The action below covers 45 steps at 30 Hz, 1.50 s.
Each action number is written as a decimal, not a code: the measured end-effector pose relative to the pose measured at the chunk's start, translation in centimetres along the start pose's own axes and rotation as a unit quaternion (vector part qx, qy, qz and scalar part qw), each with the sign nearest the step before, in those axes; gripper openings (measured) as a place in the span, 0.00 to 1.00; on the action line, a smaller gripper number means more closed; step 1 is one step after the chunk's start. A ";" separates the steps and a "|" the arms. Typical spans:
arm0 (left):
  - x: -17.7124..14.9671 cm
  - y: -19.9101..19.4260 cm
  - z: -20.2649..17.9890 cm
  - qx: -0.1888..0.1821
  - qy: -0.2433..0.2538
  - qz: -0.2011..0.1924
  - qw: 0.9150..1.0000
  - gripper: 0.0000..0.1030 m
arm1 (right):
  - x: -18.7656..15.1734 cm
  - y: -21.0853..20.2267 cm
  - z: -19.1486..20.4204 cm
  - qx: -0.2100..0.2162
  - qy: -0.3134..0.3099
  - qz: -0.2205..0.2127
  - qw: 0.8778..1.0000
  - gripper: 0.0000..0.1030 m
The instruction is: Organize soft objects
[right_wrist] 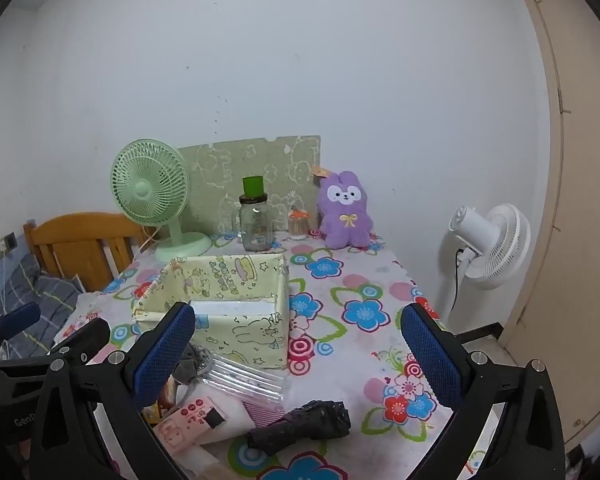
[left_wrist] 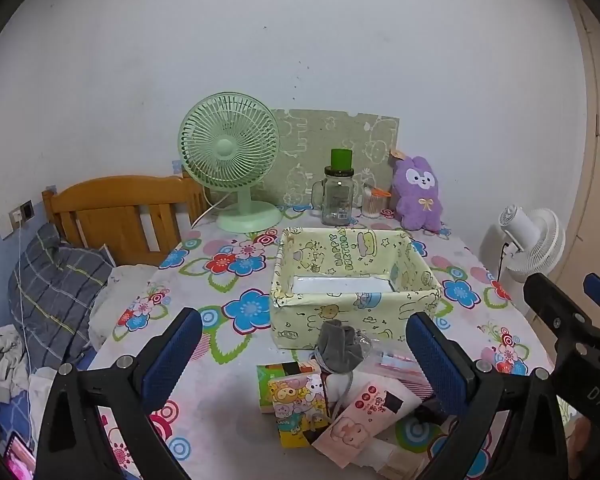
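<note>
A pale yellow cartoon-print box (left_wrist: 356, 312) (right_wrist: 216, 328) stands open on the flowered table. In front of it lies a pile: a grey sock (left_wrist: 338, 350) (right_wrist: 190, 364), a pink and white pack (left_wrist: 364, 416) (right_wrist: 204, 416), a yellow cartoon tissue pack (left_wrist: 296, 408), a clear plastic bag (right_wrist: 244, 378) and a black rolled item (right_wrist: 300, 424). A purple plush rabbit (left_wrist: 418, 194) (right_wrist: 346, 212) sits at the back. My left gripper (left_wrist: 304, 352) is open above the pile. My right gripper (right_wrist: 300, 356) is open, just right of the left one.
At the table's back stand a green desk fan (left_wrist: 232, 164) (right_wrist: 152, 196), a glass jar with a green lid (left_wrist: 338, 192) (right_wrist: 254, 220) and a small toothpick jar (left_wrist: 374, 202). A white floor fan (right_wrist: 488, 248) stands right; a bed with a wooden headboard (left_wrist: 120, 216) lies left.
</note>
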<state>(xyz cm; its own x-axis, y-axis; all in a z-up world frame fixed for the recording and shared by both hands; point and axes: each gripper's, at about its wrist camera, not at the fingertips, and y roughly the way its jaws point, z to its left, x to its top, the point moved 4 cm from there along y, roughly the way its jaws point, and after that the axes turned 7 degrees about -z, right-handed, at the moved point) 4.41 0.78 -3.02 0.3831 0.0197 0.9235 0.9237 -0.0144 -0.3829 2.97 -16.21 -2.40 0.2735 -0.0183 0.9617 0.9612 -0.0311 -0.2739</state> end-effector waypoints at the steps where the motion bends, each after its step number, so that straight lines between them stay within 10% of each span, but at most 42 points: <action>1: 0.0 0.0 0.0 -0.001 -0.002 -0.002 1.000 1.00 | 0.0 0.1 0.0 0.001 0.001 0.001 1.000 1.00; 45: 0.1 -0.4 -0.5 -0.007 -0.002 -0.008 1.000 1.00 | -0.4 0.3 -0.6 -0.002 0.007 0.016 1.000 1.00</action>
<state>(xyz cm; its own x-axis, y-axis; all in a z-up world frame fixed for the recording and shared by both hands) 4.11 0.30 -2.77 0.3681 0.0242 0.9295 0.9296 -0.0283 -0.3675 3.18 -16.78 -2.84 0.3040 -0.0340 0.9521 0.9517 -0.0341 -0.3051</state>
